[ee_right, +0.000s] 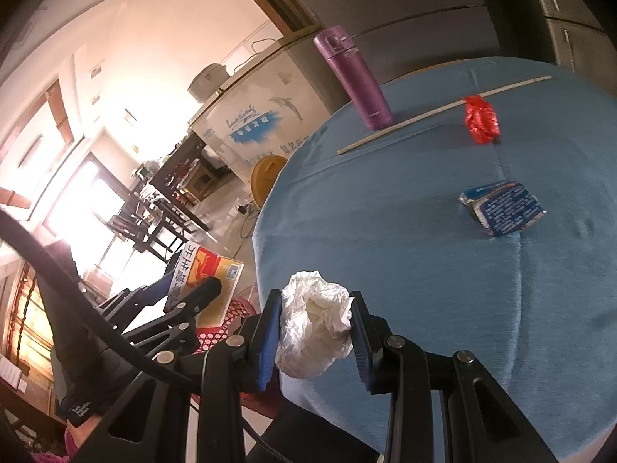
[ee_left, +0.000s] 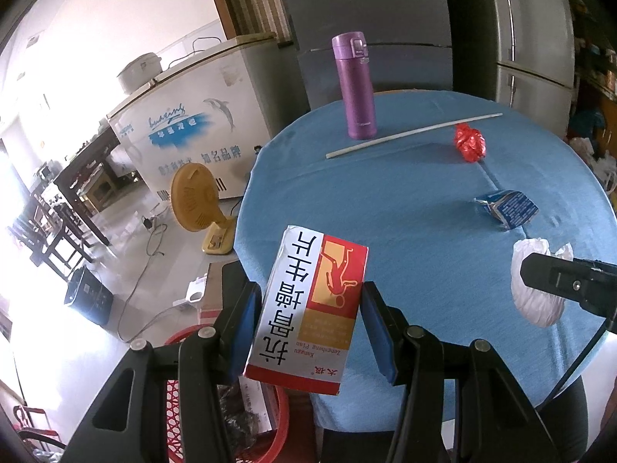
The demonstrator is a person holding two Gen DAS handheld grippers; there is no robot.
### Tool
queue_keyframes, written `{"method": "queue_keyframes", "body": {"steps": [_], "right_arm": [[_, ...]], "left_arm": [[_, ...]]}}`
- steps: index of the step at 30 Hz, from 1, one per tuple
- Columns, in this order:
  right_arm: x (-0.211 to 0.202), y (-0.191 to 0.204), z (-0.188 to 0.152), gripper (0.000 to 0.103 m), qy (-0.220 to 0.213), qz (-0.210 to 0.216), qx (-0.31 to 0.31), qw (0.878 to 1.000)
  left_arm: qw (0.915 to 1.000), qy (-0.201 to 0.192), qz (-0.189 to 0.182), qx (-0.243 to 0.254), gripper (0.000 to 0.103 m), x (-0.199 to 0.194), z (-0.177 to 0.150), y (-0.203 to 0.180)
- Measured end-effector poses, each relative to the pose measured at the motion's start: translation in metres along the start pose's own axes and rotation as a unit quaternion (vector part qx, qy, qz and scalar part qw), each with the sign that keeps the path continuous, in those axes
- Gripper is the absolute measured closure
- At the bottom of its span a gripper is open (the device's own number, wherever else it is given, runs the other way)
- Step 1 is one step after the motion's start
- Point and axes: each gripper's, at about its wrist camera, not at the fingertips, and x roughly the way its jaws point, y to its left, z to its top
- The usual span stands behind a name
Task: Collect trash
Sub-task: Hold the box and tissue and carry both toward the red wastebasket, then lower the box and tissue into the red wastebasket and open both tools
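My left gripper [ee_left: 310, 324] is shut on a red and white medicine box [ee_left: 308, 308], held over the near left edge of the round blue table [ee_left: 405, 200]. The box [ee_right: 208, 270] and the left gripper [ee_right: 185, 289] also show at the left of the right wrist view. My right gripper [ee_right: 314, 332] is shut on a crumpled white paper wad [ee_right: 314, 328] above the table's near edge; the wad [ee_left: 536, 293] appears at the right of the left wrist view. A crushed blue carton [ee_left: 507, 208] and a red wrapper [ee_left: 469, 142] lie on the table.
A purple flask [ee_left: 354, 85] stands at the table's far side beside a long white stick [ee_left: 412, 135]. A red mesh basket [ee_left: 270, 416] sits on the floor below the left gripper. A yellow fan [ee_left: 196, 200], a chest freezer [ee_left: 185, 127] and dark furniture stand at the left.
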Motion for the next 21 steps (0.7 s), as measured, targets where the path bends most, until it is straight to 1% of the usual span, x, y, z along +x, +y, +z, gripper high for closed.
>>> {"method": "queue_keyframes", "body": {"steps": [21], "right_arm": [[0.050,0.052,0.000,0.067,0.051,0.023,-0.062,0.997]], "left_arm": [[0.9984,0.024,0.027,-0.043,0.049,0.019,-0.020,0.047]]}}
